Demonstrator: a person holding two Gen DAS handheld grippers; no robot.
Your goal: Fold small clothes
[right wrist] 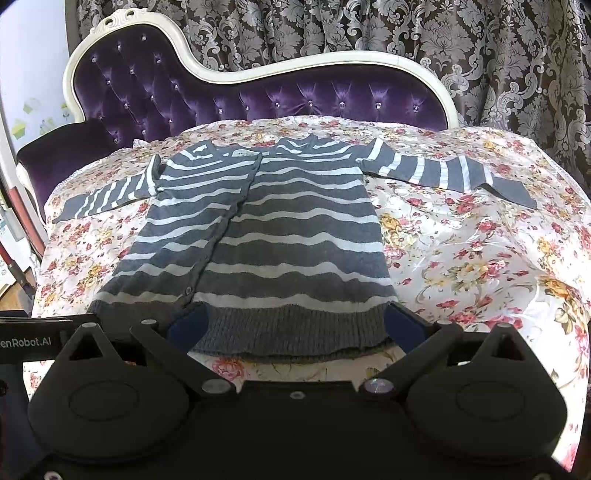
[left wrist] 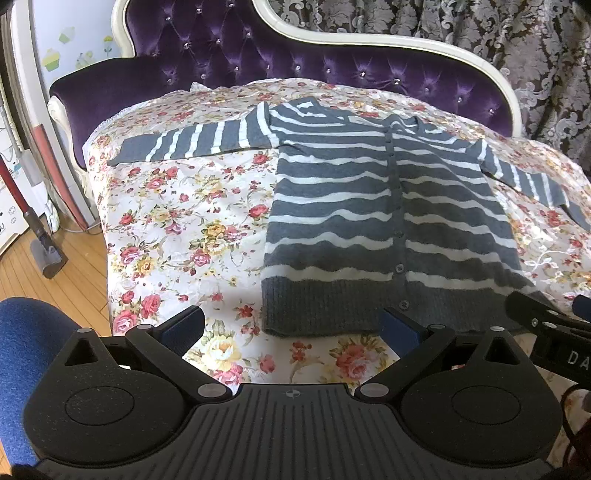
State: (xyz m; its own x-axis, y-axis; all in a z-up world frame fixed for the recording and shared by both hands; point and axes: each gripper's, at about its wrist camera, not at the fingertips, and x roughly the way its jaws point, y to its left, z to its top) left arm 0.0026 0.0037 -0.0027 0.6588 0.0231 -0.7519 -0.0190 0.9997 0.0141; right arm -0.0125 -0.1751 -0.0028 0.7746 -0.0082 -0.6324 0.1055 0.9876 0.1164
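Left wrist view. At 9 o'clock, a vacuum cleaner [left wrist: 37, 206] stands on the wooden floor [left wrist: 55, 291] beside the sofa. At 7 o'clock, a blue-sleeved arm [left wrist: 22, 354]. At 6 o'clock, the left gripper [left wrist: 291, 325], fingers spread wide and holding nothing, hovers over the floral cover [left wrist: 177, 229] just short of the hem. From centre to 3 o'clock, the striped cardigan [left wrist: 369, 206] lies flat, buttoned front up, both sleeves spread sideways. At 4 o'clock, part of the right gripper [left wrist: 546, 325] enters; its opening is not discernible here. At 12 o'clock, the purple tufted sofa back [left wrist: 258, 48].

Right wrist view. At 8 o'clock, the edge of the left gripper's body. At centre, the cardigan [right wrist: 258, 229], neckline toward 12 o'clock. At 6 o'clock, the right gripper [right wrist: 295, 325], fingers wide apart, straddles the ribbed hem without clamping it. At 12 o'clock, a patterned curtain [right wrist: 369, 29].
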